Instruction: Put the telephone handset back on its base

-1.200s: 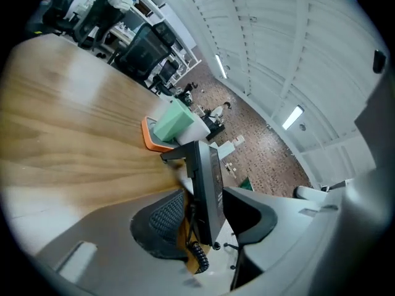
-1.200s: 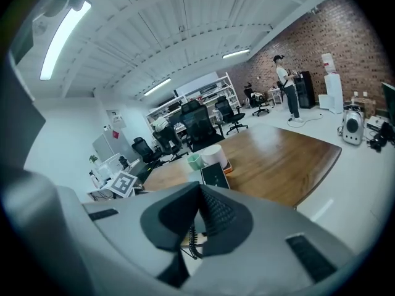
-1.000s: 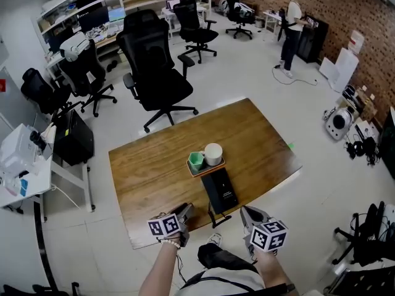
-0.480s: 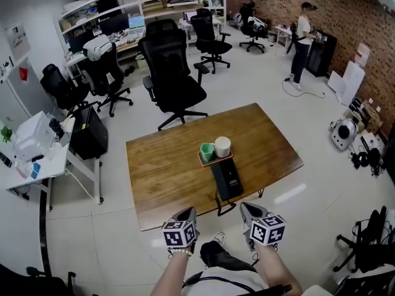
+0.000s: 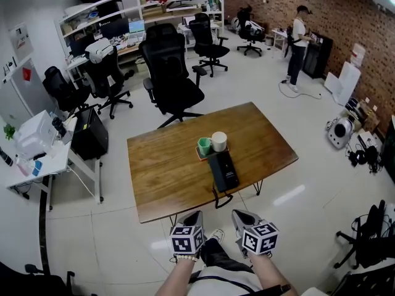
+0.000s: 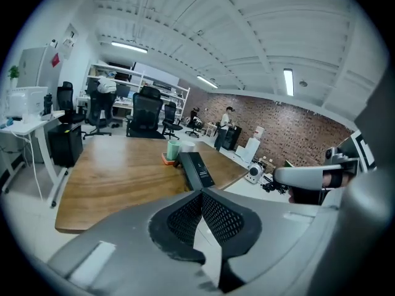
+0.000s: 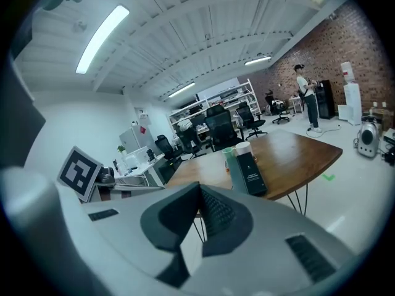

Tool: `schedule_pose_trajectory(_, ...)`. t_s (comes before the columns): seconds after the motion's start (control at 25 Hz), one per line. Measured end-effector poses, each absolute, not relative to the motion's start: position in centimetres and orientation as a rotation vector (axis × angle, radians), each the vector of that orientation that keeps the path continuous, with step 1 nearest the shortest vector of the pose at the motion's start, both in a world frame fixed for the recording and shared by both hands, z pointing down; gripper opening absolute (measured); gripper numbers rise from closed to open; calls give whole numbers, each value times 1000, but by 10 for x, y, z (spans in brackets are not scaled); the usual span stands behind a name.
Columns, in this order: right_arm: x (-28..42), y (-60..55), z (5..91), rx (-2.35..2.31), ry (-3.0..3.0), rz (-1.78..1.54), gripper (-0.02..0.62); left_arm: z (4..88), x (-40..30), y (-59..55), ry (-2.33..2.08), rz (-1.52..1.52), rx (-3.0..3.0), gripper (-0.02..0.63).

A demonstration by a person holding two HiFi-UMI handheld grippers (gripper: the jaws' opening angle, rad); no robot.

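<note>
A black oblong telephone unit lies near the front edge of the wooden table; I cannot make out a separate handset. It also shows in the left gripper view and the right gripper view. My left gripper and right gripper hang side by side over the floor, short of the table's near edge. Both are shut and empty. The left gripper's pads meet, and so do the right gripper's.
Behind the black unit an orange tray carries a green cup and a white cup. Black office chairs stand beyond the table. A white side desk is at left. A person stands far back right.
Both grippers have drawn back from the table's near edge toward my body and closer together. The table now sits farther off in the head view.
</note>
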State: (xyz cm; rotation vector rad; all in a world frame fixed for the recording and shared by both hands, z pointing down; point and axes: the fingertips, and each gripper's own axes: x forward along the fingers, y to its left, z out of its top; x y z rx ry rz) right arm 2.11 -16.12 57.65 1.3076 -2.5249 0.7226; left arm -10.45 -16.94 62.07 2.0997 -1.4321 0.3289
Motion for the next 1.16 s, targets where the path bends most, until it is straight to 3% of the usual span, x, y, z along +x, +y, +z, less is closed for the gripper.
schedule_pose_trajectory(1.16,36,-155,570,1347,-2511,656,9,626,-86,-163,-1400,343,2088,3)
